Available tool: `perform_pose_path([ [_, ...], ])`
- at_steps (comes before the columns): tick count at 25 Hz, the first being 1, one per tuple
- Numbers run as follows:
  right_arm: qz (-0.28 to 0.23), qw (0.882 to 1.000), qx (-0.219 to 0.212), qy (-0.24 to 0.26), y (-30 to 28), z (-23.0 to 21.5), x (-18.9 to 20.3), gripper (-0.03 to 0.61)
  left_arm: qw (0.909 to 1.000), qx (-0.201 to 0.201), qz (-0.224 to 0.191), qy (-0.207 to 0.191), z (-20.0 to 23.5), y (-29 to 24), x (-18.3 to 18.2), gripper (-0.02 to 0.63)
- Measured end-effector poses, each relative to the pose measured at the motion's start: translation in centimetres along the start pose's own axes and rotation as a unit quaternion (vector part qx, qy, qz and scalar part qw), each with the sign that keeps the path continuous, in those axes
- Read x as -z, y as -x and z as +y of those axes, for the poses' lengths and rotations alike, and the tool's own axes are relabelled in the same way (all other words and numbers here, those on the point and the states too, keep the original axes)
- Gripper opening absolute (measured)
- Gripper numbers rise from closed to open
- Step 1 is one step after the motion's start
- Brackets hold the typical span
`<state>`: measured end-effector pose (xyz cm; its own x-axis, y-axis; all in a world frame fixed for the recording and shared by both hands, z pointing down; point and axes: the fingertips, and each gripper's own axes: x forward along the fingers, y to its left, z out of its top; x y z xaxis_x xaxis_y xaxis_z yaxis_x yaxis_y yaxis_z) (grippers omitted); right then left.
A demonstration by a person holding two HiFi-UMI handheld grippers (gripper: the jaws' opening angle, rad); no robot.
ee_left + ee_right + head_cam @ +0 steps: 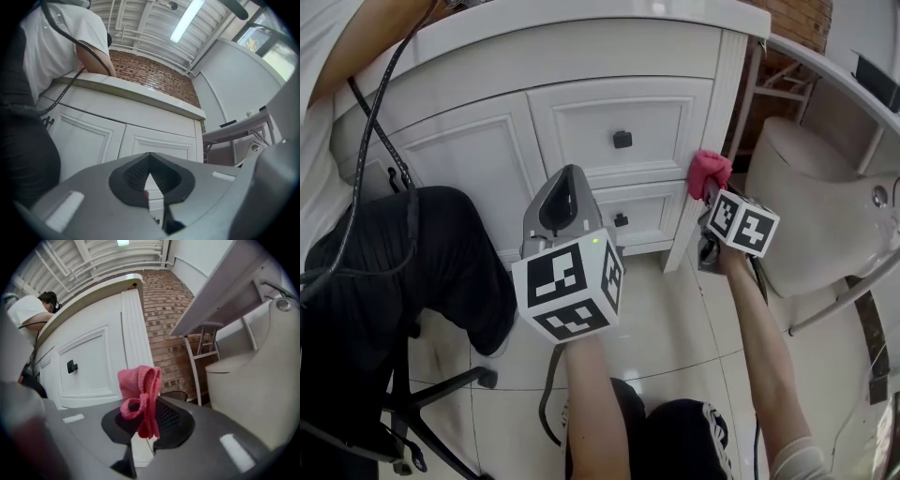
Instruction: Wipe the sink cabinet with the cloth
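The white sink cabinet (581, 141) fills the upper middle of the head view, with panelled doors and two drawers with dark knobs. My right gripper (710, 192) is shut on a pink cloth (709, 172), which presses against the cabinet's right corner post (712, 141) at drawer height. In the right gripper view the cloth (139, 397) bunches up out of the jaws, beside the fluted post (136, 343). My left gripper (567, 192) hovers in front of the lower drawer, its jaws shut with nothing between them, pointing at the cabinet front (140, 136).
A seated person in dark trousers (403, 272) on an office chair (441, 394) is at the cabinet's left, cables hanging down. A white toilet (816, 216) and a metal-framed shelf (787, 75) stand to the right. A brick wall (173, 324) is behind the cabinet.
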<state>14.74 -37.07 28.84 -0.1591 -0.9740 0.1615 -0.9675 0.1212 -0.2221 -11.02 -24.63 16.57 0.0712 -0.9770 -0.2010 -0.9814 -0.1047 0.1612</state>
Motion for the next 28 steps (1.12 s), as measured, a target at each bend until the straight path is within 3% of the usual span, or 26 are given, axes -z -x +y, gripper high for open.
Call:
perform_pose_path([
  [2,-0.004,1.0,-0.012,-0.011,0.7,0.6,0.3,0.054,0.9999,-0.002,0.004,-0.012,0.0,0.1,0.2,0.015],
  [4,-0.01,0.999,-0.05,-0.013,1.5,3.6,0.9,0.054,0.9998,-0.004,0.004,-0.02,0.1,0.1,0.3,0.015],
  [7,-0.01,0.991,-0.129,-0.023,1.9,10.5,2.6,0.054,0.9998,0.006,0.01,-0.019,0.0,-0.2,1.3,0.015],
  [10,0.022,0.98,-0.198,-0.022,1.7,17.9,6.3,0.054,0.9979,0.042,0.04,-0.028,0.8,0.2,4.7,0.015],
  [12,0.041,0.971,-0.235,0.0,1.5,22.2,8.8,0.054,0.9968,0.02,0.057,-0.054,3.5,1.2,6.9,0.015],
  [16,0.065,0.958,-0.276,0.044,0.2,27.1,12.1,0.054,0.9978,-0.045,0.042,-0.026,8.6,3.3,8.8,0.015],
  [19,0.062,0.961,-0.266,0.048,-1.3,26.0,11.8,0.054,0.997,-0.061,0.043,-0.022,9.2,3.0,10.4,0.015],
  [23,0.04,0.973,-0.226,0.025,-1.8,18.9,9.4,0.054,0.9941,-0.058,0.078,0.048,7.7,2.3,14.1,0.015],
  [28,0.021,0.992,-0.123,0.023,-1.9,7.0,7.3,0.054,0.9942,-0.045,0.094,0.026,4.1,1.3,18.1,0.015],
])
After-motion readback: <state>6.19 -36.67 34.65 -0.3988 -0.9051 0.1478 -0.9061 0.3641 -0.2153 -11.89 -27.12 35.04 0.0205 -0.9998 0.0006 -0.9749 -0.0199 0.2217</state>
